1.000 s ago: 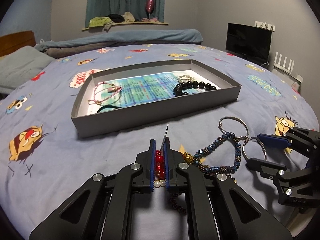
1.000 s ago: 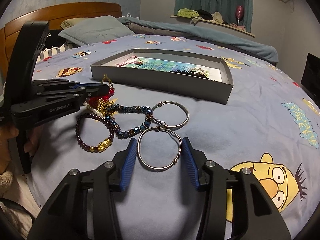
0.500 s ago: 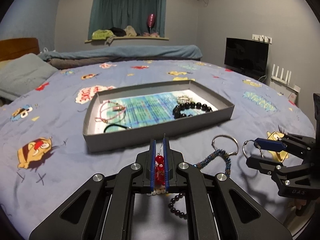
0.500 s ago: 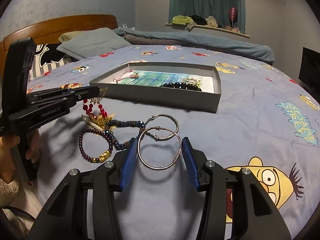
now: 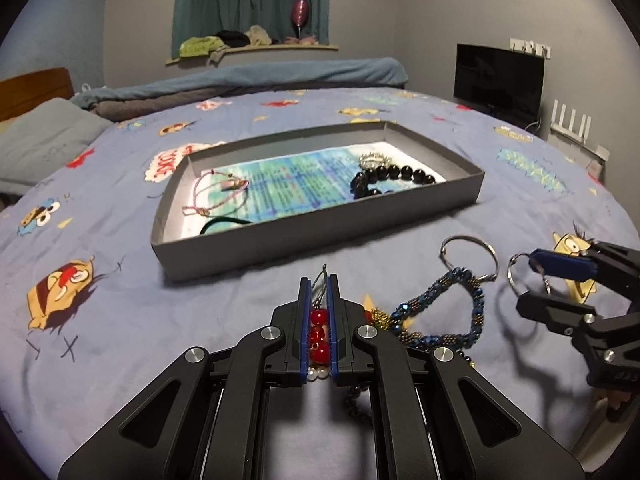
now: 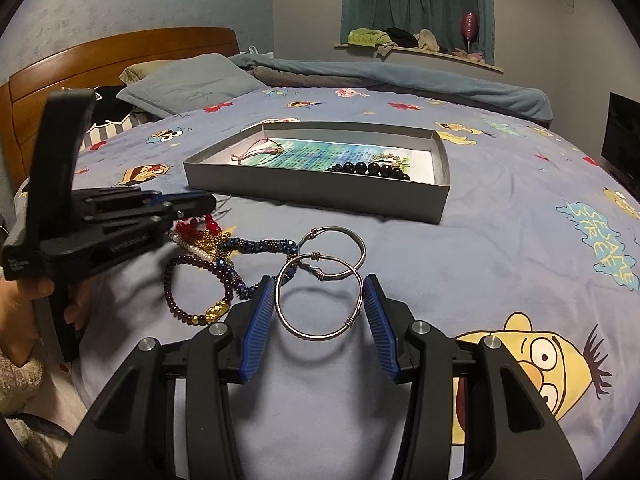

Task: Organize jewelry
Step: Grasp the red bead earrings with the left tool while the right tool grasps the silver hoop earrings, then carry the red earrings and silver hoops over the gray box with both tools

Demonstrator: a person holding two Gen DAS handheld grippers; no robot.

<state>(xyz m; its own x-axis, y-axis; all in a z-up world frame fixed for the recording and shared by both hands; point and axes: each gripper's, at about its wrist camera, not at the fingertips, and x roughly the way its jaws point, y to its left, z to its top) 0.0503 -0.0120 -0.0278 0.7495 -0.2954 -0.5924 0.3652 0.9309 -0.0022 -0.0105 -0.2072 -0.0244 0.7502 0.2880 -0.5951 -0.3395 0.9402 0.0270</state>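
My left gripper [image 5: 319,280] is shut on a red bead piece [image 5: 319,336] with a wire hook, held just above the bedspread; it also shows in the right wrist view [image 6: 196,224]. My right gripper [image 6: 320,292] grips a silver ring bangle [image 6: 320,296] across its width and holds it off the bed. A grey tray [image 5: 312,236] lies ahead with a pink cord bracelet [image 5: 214,194], a black bead bracelet [image 5: 384,178] and a silver piece [image 5: 374,159] inside.
On the bedspread lie a blue beaded bracelet [image 6: 256,246], a purple bead bracelet [image 6: 196,292], a gold and pearl piece [image 6: 204,242] and a second silver ring [image 6: 340,240]. Pillows [image 6: 188,84] and the headboard [image 6: 120,56] are far left. A TV [image 5: 498,76] stands right.
The left gripper has dipped lower and nearer the bed with the red bead piece. The right gripper has lifted the silver ring off the bed.
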